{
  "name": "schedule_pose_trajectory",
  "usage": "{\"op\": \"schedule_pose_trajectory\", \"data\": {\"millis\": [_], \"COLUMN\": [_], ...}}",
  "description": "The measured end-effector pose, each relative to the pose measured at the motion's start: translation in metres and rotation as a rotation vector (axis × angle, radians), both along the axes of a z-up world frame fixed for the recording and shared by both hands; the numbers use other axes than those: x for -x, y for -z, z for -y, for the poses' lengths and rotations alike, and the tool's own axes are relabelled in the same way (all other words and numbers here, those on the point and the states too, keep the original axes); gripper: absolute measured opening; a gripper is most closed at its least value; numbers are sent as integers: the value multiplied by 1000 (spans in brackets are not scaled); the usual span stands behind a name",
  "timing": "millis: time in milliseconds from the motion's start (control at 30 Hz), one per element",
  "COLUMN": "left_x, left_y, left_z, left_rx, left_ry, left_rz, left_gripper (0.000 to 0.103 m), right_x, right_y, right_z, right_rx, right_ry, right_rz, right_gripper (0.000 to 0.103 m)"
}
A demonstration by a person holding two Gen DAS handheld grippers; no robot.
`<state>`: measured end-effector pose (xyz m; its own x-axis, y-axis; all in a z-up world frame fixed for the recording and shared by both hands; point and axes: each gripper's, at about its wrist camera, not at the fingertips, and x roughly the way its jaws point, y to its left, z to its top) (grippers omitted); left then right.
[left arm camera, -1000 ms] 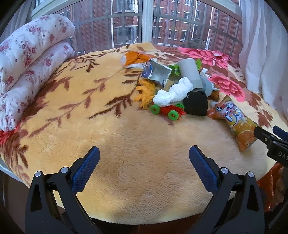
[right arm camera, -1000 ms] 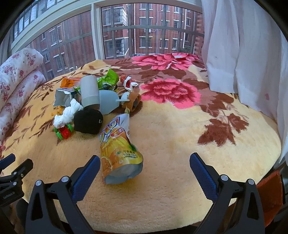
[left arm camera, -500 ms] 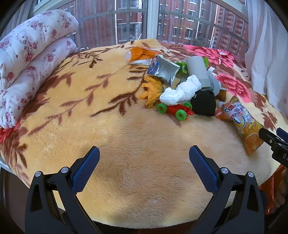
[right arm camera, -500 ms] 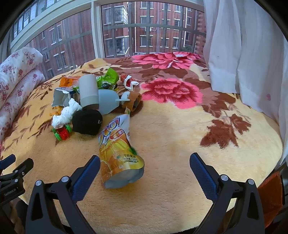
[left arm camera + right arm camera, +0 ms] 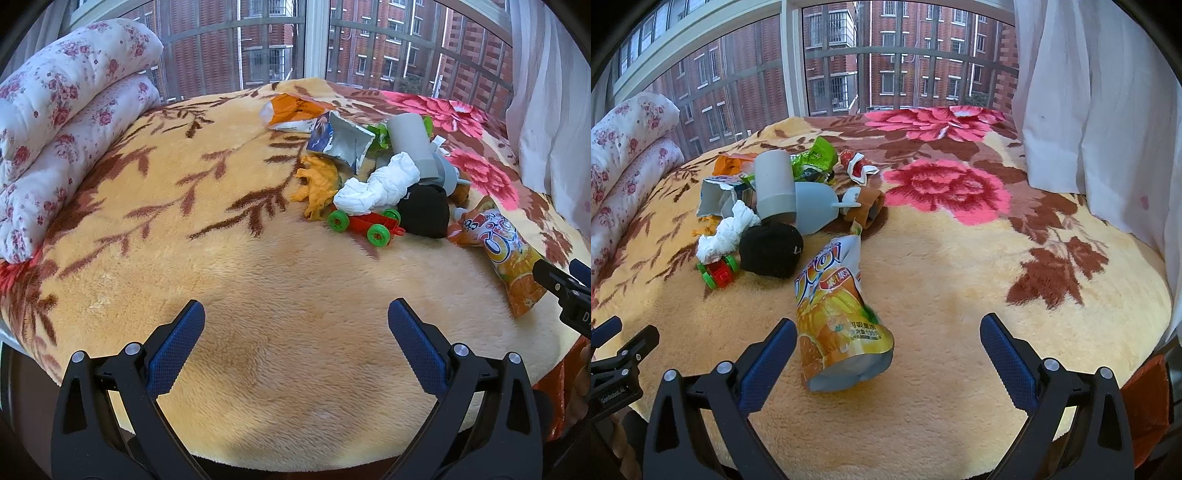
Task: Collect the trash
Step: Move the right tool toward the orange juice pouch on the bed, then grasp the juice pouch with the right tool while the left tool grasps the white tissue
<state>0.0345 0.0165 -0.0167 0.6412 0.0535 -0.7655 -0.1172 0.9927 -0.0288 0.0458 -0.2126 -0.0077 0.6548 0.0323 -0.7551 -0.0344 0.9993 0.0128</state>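
Plush yellow-and-brown blanket (image 5: 942, 266) covers the bed on which a mixed heap lies; both grippers hover at its near edge, empty. The left gripper (image 5: 293, 332) has its jaws spread wide over bare pile, well short of the heap. The right gripper (image 5: 888, 343) is likewise spread, its left pad just beside the base of the orange juice pouch (image 5: 834, 314), which lies apart from the heap, nearest to the viewer.

The trash proper appears to be the pouch, the crumpled white tissue (image 5: 376, 186), the silver torn wrapper (image 5: 341, 142), the orange packet (image 5: 291, 110), the green wrapper (image 5: 814, 160) and the red-and-white wrapper (image 5: 857, 168).

Hazards, as judged from this arrangement:
- The tissue rests on the red toy car (image 5: 365, 223) and touches the black sock (image 5: 772, 249); a coarse pinch there may lift a toy or garment with it.
- The yellow toy dinosaur (image 5: 317, 186) lies partly under the silver wrapper and could be dragged along.
- The pouch is glossy and partly inflated; closing on its belly may squirt it out sideways, so a flat seam seems safer.
- Deep pile may snag a low fingertip.
- The grey cup (image 5: 775, 186) could roll if nudged.
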Motion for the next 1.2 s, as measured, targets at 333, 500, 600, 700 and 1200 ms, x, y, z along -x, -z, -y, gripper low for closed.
{"op": "schedule_pose_trajectory", "data": {"millis": [333,500,600,700,1200], "left_x": [-2,-2,-2,-3,-4], "left_y": [1,2,2,3,8], "left_z": [-5,-5,-6,-6,-13], "left_rx": [6,0,0,0,5], "left_ry": [-7,-7,-7,-9,-12], "left_rz": [-1,-1,-2,-3,-8], "left_gripper": [97,97,97,97,97], "right_x": [-5,-9,-14,-23,-88], "right_y": [0,1,2,4,47], "right_z": [-3,-4,-4,-6,-22], "right_rx": [11,11,16,15,-63], "right_ry": [-7,-13,-23,-60,-273], "right_rz": [-2,-7,-12,-30,-316], "right_gripper": [98,98,98,98,72]}}
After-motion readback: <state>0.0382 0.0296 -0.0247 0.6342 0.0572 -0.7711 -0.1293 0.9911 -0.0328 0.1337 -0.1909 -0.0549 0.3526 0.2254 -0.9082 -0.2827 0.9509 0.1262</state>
